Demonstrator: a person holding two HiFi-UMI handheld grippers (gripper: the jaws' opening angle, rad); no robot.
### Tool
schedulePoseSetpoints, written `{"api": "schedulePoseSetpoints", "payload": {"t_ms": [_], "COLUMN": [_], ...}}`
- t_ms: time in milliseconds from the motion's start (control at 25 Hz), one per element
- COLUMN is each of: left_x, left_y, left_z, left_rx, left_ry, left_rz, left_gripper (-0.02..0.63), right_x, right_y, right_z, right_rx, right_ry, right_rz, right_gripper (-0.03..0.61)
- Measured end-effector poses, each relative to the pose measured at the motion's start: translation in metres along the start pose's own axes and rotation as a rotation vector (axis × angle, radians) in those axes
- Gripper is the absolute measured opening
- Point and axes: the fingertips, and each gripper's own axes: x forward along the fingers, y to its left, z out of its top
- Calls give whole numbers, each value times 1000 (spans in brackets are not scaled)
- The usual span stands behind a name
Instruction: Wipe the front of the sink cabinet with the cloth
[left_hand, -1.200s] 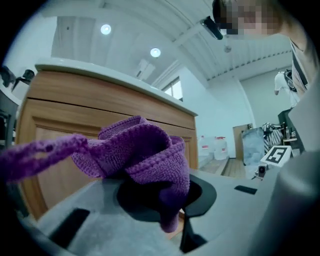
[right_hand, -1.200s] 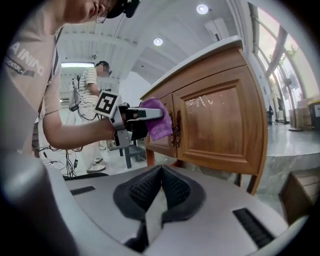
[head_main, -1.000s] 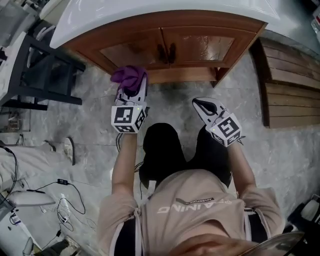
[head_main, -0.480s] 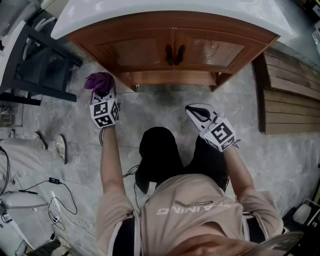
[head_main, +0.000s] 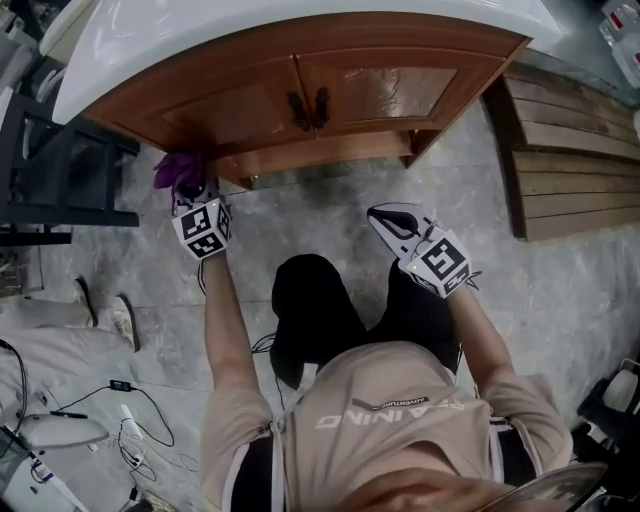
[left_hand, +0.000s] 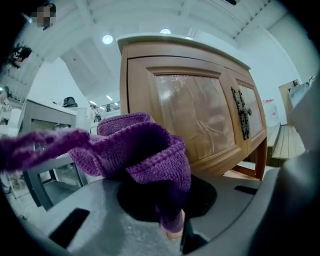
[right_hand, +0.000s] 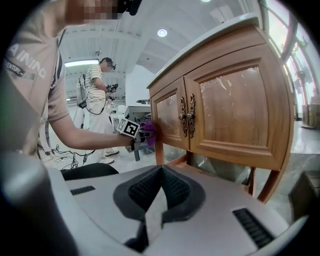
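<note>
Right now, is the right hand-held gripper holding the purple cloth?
No, the right hand-held gripper is shut on nothing; the left hand-held gripper holds the purple cloth.

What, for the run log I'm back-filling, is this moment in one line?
left tongs: shut on purple cloth, at left front corner of sink cabinet | right tongs: shut, empty, clear of cabinet | phase: wiping

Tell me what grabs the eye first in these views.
The purple cloth, clamped in the left gripper, is up at the left front corner of the wooden sink cabinet. The cabinet, glossy with dark handles at its middle, spans the top of the head view. The right gripper hangs shut and empty, back from it.
</note>
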Motion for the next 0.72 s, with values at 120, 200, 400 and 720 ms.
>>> {"api": "schedulePoseSetpoints", "payload": {"t_ms": [120, 200, 400, 720], "left_x": [3, 8, 12, 20], "left_y": [-14, -30, -62, -154], "left_z": [7, 15, 22, 44], "left_rx": [-17, -2, -26, -32], "left_ry": [-5, -11, -29, -76], "left_rz": [-41, -77, -134, -265], "left_gripper": [51, 51, 51, 51], "right_x": [-1, 0, -1, -3], "right_y": [0, 1, -2, -4], "right_z": [-5, -7, -5, 0], "right_rx": [22, 31, 44, 81], "right_ry": [-4, -9, -28, -73], "right_rz": [-6, -6, -9, -27], "right_gripper": [12, 12, 12, 12]}}
